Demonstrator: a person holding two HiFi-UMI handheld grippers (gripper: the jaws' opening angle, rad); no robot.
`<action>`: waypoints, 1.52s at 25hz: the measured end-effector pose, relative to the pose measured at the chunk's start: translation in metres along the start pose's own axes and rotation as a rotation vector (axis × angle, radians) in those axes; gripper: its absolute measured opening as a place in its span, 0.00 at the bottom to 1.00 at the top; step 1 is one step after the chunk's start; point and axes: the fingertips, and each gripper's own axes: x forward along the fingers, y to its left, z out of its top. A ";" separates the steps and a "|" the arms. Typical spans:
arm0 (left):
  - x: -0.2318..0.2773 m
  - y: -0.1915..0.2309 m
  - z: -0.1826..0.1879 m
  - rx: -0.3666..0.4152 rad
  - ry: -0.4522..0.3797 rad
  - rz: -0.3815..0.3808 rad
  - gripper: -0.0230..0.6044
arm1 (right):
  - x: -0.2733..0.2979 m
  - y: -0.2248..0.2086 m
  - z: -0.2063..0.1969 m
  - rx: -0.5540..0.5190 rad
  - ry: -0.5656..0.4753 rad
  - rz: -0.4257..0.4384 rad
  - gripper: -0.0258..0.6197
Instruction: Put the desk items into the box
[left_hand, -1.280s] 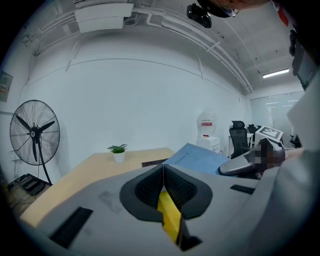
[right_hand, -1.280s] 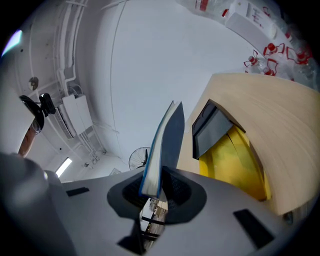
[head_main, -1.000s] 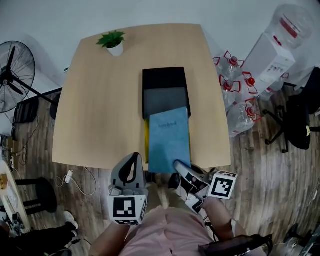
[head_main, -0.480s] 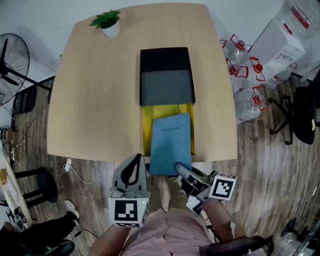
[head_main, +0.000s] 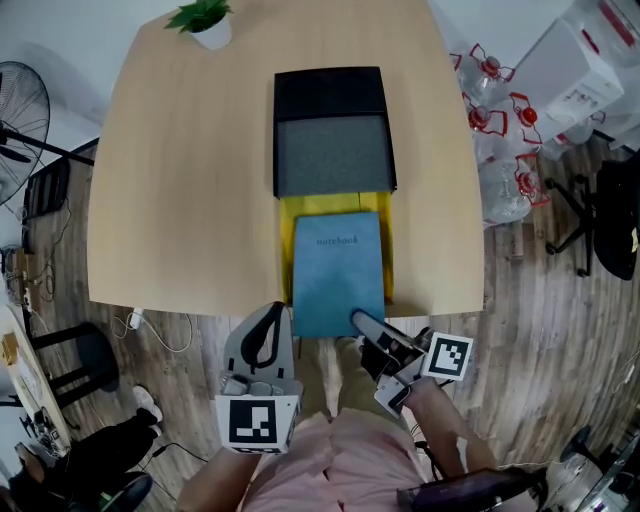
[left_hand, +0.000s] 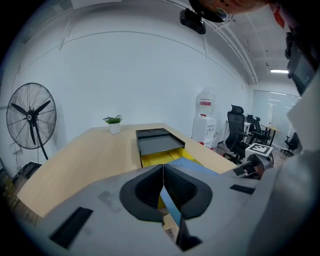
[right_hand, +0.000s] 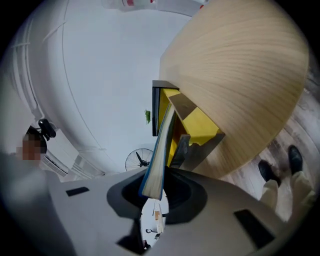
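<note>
Head view has the right gripper (head_main: 362, 322) clamping the notebook (head_main: 338, 270), seemingly only partway into the yellow box (head_main: 286, 215); the left gripper (head_main: 271, 314) is closed on nothing.

wall (left_hand: 125, 75): plain white | floor (head_main: 530, 330): wood planks | desk (head_main: 180, 180): pale wood, potted plant (head_main: 203, 20) at far corner | standing fan (head_main: 20, 105) at left | black office chair (head_main: 615, 215) and water bottles (head_main: 497, 180) at right | ceiling light strip (left_hand: 280, 71): lit

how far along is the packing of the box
Done: the box is open, yellow inside showing. In hand: the right tool grips the blue notebook over the box, not yet released. Left: drop it in; the potted plant is outside it. The left tool is shut, empty.
</note>
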 end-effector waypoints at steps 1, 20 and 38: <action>0.001 0.000 -0.001 0.003 0.006 0.000 0.06 | 0.001 -0.003 0.001 0.013 -0.003 0.003 0.13; 0.012 -0.019 0.021 0.032 -0.047 -0.060 0.06 | -0.021 -0.015 -0.004 -0.221 0.076 -0.201 0.52; -0.007 -0.061 0.081 0.087 -0.196 -0.131 0.06 | -0.037 0.087 0.016 -0.861 0.026 -0.340 0.26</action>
